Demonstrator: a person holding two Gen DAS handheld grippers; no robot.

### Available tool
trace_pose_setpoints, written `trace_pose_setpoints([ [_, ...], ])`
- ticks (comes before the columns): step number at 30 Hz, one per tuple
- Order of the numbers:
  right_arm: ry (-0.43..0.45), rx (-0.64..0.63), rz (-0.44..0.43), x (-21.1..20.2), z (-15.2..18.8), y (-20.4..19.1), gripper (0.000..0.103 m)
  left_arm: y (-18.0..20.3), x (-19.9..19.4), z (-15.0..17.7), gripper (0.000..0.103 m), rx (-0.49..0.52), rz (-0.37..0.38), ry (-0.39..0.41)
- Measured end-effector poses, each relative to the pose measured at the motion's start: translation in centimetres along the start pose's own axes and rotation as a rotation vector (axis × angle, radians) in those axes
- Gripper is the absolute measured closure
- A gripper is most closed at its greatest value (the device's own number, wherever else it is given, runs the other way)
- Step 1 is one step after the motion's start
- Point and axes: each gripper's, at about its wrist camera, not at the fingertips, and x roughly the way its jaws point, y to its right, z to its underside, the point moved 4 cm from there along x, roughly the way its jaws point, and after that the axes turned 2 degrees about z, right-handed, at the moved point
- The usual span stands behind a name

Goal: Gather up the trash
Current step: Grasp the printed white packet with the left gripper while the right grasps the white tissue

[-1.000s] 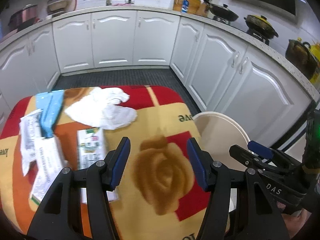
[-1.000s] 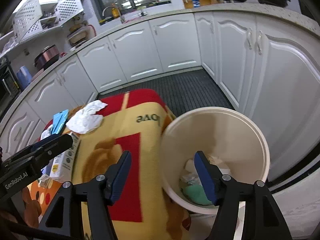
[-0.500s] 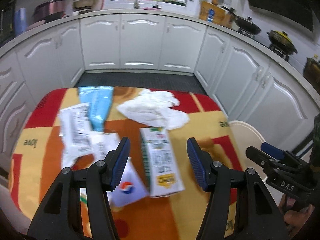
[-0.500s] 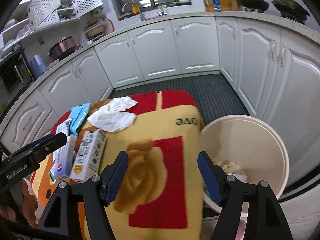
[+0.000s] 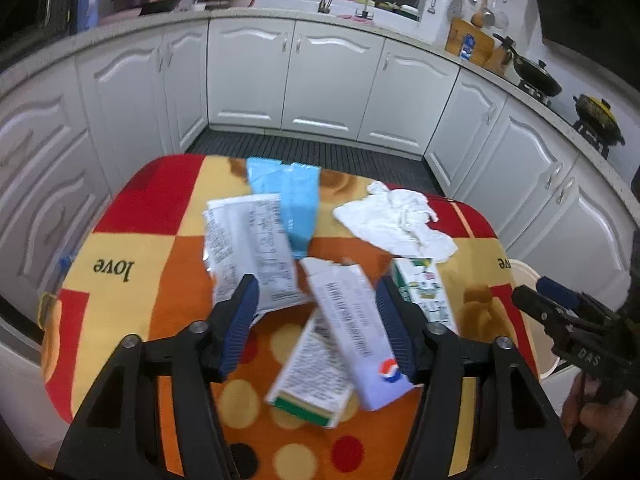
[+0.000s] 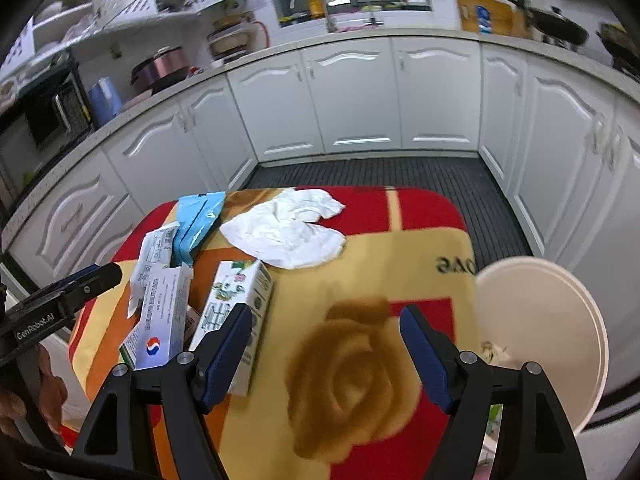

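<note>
Trash lies on a table with a red, orange and yellow cloth (image 5: 120, 268). My left gripper (image 5: 318, 320) hovers over a white pack with a round red-and-blue logo (image 5: 352, 332) that rests on a green-striped box (image 5: 308, 376). Its jaws are opening and touch nothing. Around them lie a printed white wrapper (image 5: 252, 248), a blue packet (image 5: 294, 200), a crumpled white tissue (image 5: 396, 220) and a green-and-white carton (image 5: 424, 292). My right gripper (image 6: 325, 356) hangs over the cloth's rose pattern, jaws opening, nothing between them. The carton (image 6: 236, 308) is by its left finger.
A cream round bin (image 6: 540, 320) stands on the floor off the table's right edge, with some scraps inside. White kitchen cabinets (image 6: 360, 96) wrap around the room behind a dark ribbed floor mat (image 6: 368, 172). A person's hand shows at the lower left of the right wrist view.
Both views have swung left across the table, so the trash pile now sits under the left gripper and the bin has slid to the right edge. Both pairs of jaws stand wider.
</note>
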Motion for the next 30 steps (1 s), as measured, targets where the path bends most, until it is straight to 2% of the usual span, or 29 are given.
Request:
trace_pose_setpoints([
  [4, -0.029, -0.040, -0.013, 2.3, -1.3, -0.8, 0.028, -3.0, 1.0, -0.1, 0.030, -0.064, 0.026, -0.035],
  [11, -0.093, -0.080, -0.036, 8.0, -4.4, -1.5, 0.023, -6.4, 4.7, -0.8, 0.029, -0.167, 0.022, -0.106],
  [16, -0.137, -0.134, -0.073, 12.7, -6.2, -2.6, 0.023, -6.9, 7.8, -1.5, 0.029, -0.169, 0.005, -0.139],
  [20, -0.204, -0.197, -0.099, 16.1, -6.4, -3.8, 0.023, -7.7, 9.7, -1.6, 0.029, -0.201, 0.003, -0.165],
  [21, -0.218, -0.210, -0.092, 16.6, -6.2, -3.9, 0.023, -7.9, 10.0, -1.5, 0.030, -0.221, 0.024, -0.169],
  [23, -0.234, -0.213, -0.083, 17.8, -5.8, -3.7, 0.023, -8.1, 10.3, -1.5, 0.040, -0.237, 0.049, -0.178],
  [25, -0.193, -0.198, -0.076, 17.6, -5.8, -3.3, 0.035, -8.0, 10.1, -1.5, 0.045, -0.224, 0.051, -0.166],
  [27, -0.177, -0.175, -0.076, 17.1, -5.9, -2.8, 0.072, -7.7, 9.5, -1.5, 0.054, -0.201, 0.054, -0.161],
  [28, -0.181, -0.149, -0.101, 16.8, -6.0, -2.5, 0.086, -7.6, 9.2, -1.6, 0.055, -0.193, 0.048, -0.159],
  [30, -0.170, -0.123, -0.110, 16.0, -6.0, -2.0, 0.087, -7.6, 8.3, -1.7, 0.057, -0.175, 0.029, -0.144],
])
